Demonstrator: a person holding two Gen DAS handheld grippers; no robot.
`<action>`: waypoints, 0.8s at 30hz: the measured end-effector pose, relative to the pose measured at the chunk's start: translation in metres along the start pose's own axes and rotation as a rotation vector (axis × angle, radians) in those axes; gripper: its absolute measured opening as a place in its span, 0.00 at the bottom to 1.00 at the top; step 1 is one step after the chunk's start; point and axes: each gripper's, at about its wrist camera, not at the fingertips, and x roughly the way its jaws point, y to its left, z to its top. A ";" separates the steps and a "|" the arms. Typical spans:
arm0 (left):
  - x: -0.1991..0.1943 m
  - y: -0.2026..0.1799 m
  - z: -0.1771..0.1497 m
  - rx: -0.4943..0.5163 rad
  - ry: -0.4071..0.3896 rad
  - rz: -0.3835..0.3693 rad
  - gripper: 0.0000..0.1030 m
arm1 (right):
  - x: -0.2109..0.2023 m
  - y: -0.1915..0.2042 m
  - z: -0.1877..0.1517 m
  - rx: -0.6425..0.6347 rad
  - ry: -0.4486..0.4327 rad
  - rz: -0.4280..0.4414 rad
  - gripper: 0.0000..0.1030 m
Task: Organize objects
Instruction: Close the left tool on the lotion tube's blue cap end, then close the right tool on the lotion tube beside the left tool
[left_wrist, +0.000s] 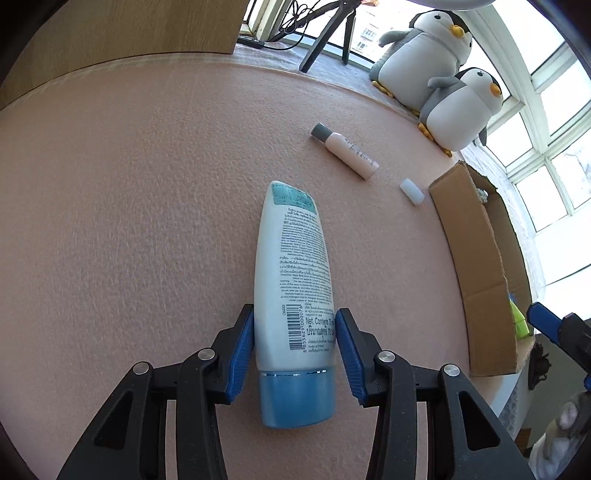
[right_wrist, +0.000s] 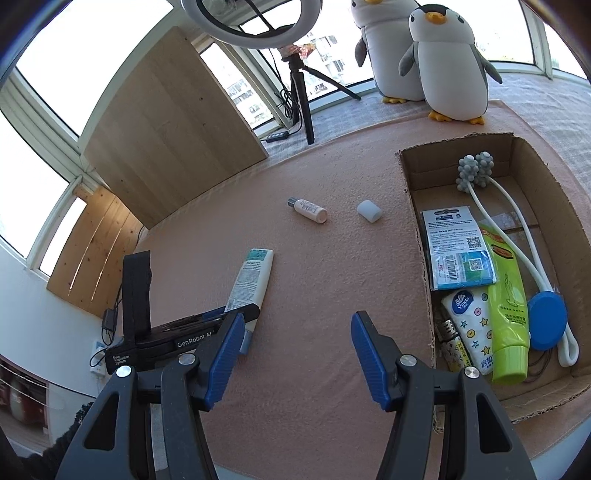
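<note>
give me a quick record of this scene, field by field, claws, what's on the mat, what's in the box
left claw: open, blue pads either side of the white tube, small gap on the right side
right claw: open, empty, above the mat
loose on mat: white tube, small pink bottle, white cap
cardboard box: green tube, tissue pack, blue packet, massager

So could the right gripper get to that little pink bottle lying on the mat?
Probably yes. The right gripper is open and holds nothing, and the mat between it and the pink bottle looks bare. The lotion tube and the cardboard box lie off to either side.
</note>
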 end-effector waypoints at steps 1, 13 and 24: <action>-0.001 -0.003 -0.005 -0.005 0.009 -0.015 0.45 | 0.002 0.000 0.000 0.000 0.002 0.002 0.55; -0.019 -0.016 -0.026 0.111 0.019 -0.015 0.56 | 0.049 0.019 -0.003 -0.061 0.061 0.070 0.60; -0.019 -0.006 -0.025 0.098 0.020 -0.052 0.56 | 0.102 0.033 -0.001 -0.067 0.204 0.097 0.60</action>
